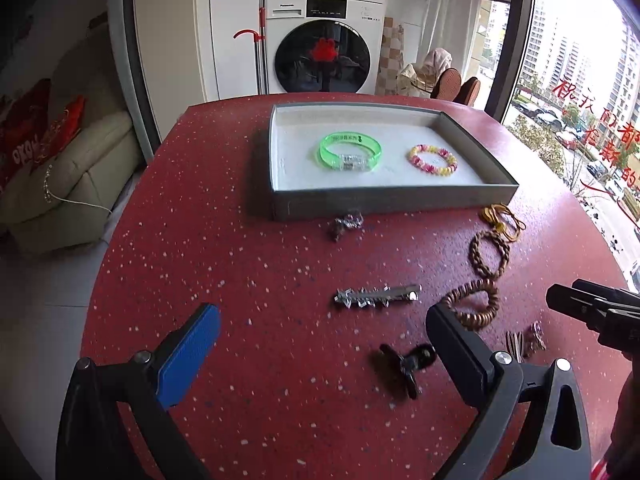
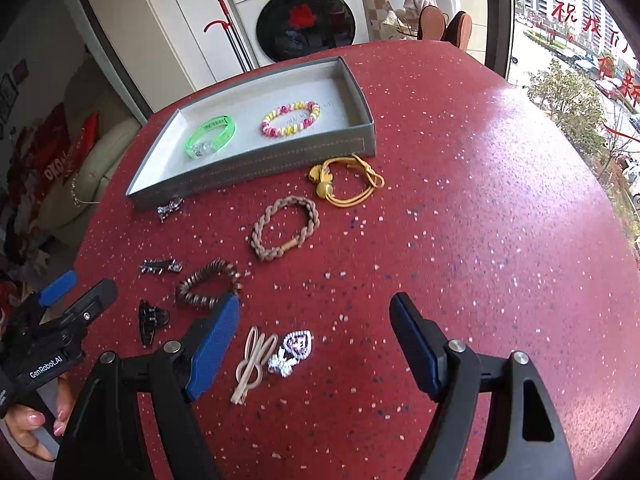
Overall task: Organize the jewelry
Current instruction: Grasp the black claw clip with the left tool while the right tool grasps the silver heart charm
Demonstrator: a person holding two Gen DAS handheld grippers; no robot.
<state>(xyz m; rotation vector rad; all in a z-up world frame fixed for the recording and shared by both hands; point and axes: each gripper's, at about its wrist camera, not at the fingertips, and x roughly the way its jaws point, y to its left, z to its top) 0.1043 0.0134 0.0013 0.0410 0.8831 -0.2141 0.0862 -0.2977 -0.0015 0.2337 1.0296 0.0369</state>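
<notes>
On the left, the left gripper [image 1: 322,344] stands open over the red table [image 1: 240,248], nothing between its fingers. Just ahead of it lies a silver hair clip [image 1: 376,295], its long axis running across the view, so the fingers would straddle its ends rather than its sides; a black claw clip [image 1: 404,362] sits nearer, beside the right finger. Further back, the grey tray [image 1: 394,200] already holds a green bangle [image 1: 350,151] and a pink-and-yellow bead bracelet [image 1: 433,159]. To the right, the right gripper [image 2: 316,320] is also open and empty (jaws wide). A beige hair clip [image 2: 252,360] and a small sparkly piece [image 2: 294,350] lie between its fingers, towards the left one; I judge this hand nearer those. A brown bead bracelet [image 2: 208,285] touches that finger's tip.
</notes>
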